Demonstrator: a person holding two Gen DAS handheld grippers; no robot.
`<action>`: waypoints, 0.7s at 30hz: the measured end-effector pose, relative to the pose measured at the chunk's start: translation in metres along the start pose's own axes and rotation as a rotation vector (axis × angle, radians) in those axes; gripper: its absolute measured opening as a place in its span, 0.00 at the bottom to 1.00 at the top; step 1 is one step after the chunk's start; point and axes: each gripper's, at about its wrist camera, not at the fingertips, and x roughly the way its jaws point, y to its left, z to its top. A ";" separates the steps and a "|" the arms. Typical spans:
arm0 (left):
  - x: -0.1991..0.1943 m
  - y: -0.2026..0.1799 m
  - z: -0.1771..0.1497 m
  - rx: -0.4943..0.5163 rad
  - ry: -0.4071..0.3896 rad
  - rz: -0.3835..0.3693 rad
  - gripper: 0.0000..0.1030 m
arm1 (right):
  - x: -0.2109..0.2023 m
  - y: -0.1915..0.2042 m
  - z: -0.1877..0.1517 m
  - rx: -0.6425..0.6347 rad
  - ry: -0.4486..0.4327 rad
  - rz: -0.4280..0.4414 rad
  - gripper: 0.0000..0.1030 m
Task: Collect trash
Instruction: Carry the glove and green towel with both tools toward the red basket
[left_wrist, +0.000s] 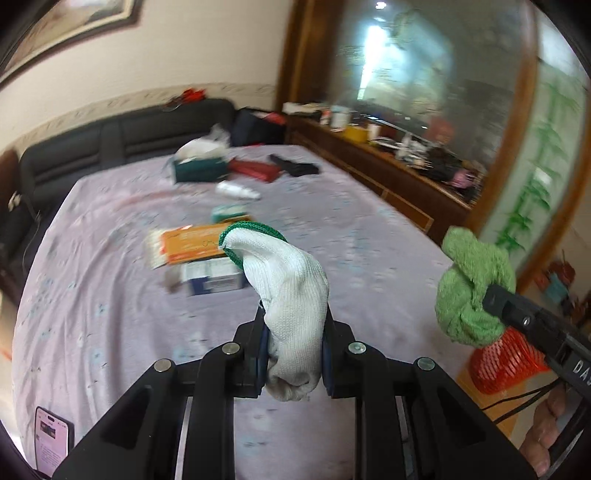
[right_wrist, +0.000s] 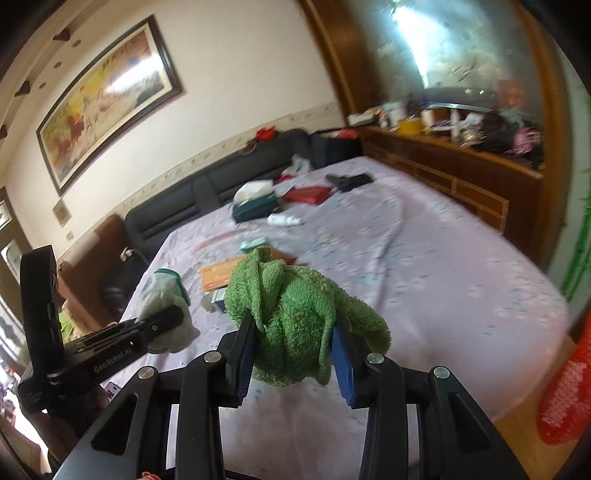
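Above the bed (left_wrist: 369, 229), left gripper (left_wrist: 294, 354) clamping white glove (left_wrist: 288, 295), right gripper (right_wrist: 293, 363) clamping green towel (right_wrist: 295, 310)

A white knit glove (left_wrist: 291, 295) with a green cuff is standing upright on the left, and a crumpled green towel (right_wrist: 295, 317) is bunching up on the right.

Smartphone (left_wrist: 51, 445), framed painting (right_wrist: 107, 96), mirror (left_wrist: 424, 74)

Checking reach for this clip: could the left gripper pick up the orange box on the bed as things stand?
Probably not yet. The left gripper is already shut on a white glove, so its jaws are full. The orange box lies uncovered on the bed ahead, with nothing between them.
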 end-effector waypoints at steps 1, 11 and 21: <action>-0.004 -0.010 0.000 0.015 -0.006 -0.009 0.21 | -0.010 -0.002 0.001 0.001 -0.015 -0.010 0.39; -0.032 -0.062 -0.002 0.102 -0.056 -0.065 0.21 | -0.095 -0.023 -0.010 0.052 -0.145 -0.071 0.39; -0.047 -0.092 -0.003 0.161 -0.076 -0.105 0.21 | -0.146 -0.043 -0.020 0.083 -0.226 -0.128 0.40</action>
